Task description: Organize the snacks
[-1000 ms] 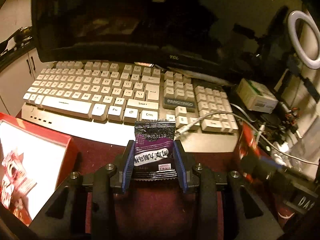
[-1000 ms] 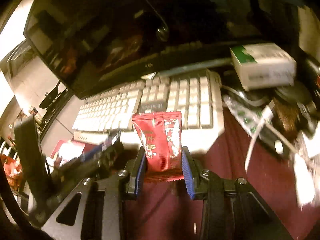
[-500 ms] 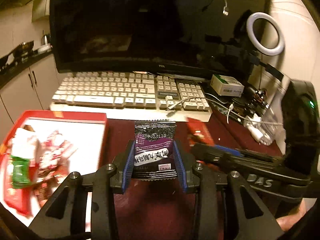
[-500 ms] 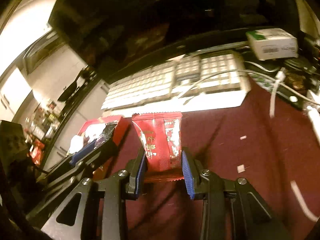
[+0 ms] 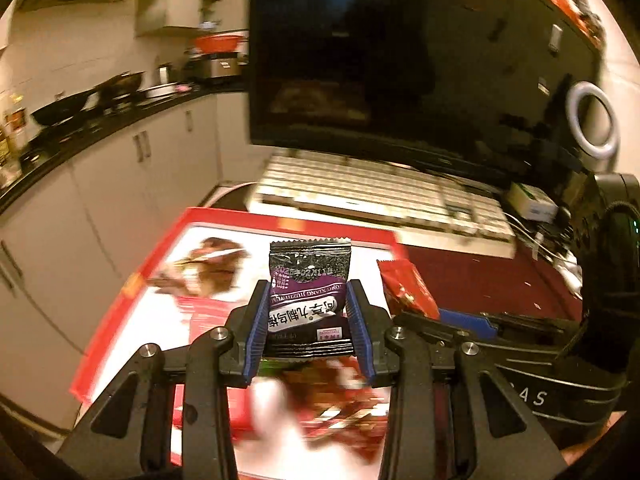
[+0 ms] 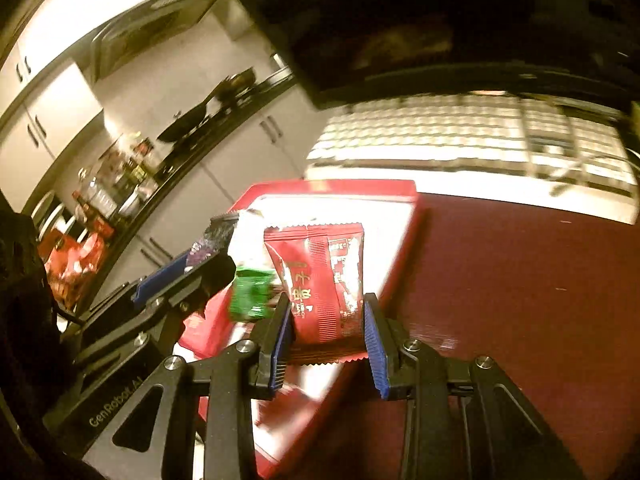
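My left gripper (image 5: 308,322) is shut on a black and purple snack packet (image 5: 309,296), held upright above a red box (image 5: 224,216) with a white inside. Blurred snack packets (image 5: 332,392) lie in the box below it. My right gripper (image 6: 326,326) is shut on a red snack packet (image 6: 320,280), over the box's right edge (image 6: 412,216). In the left wrist view the red packet (image 5: 406,288) and the right gripper's blue pad show at right. In the right wrist view the left gripper (image 6: 188,272) with its dark packet (image 6: 216,232) sits to the left, and a green packet (image 6: 252,294) lies in the box.
A white keyboard (image 5: 384,196) lies behind the box under a dark monitor (image 5: 400,60). The dark red tabletop (image 6: 520,280) spreads to the right. A ring light (image 5: 592,126), a small white box (image 5: 532,202) and cables crowd the far right. Kitchen counter and cabinets (image 5: 120,152) stand at left.
Both grippers have swung left with their packets, from in front of the keyboard to above the red box. The grips have not changed.
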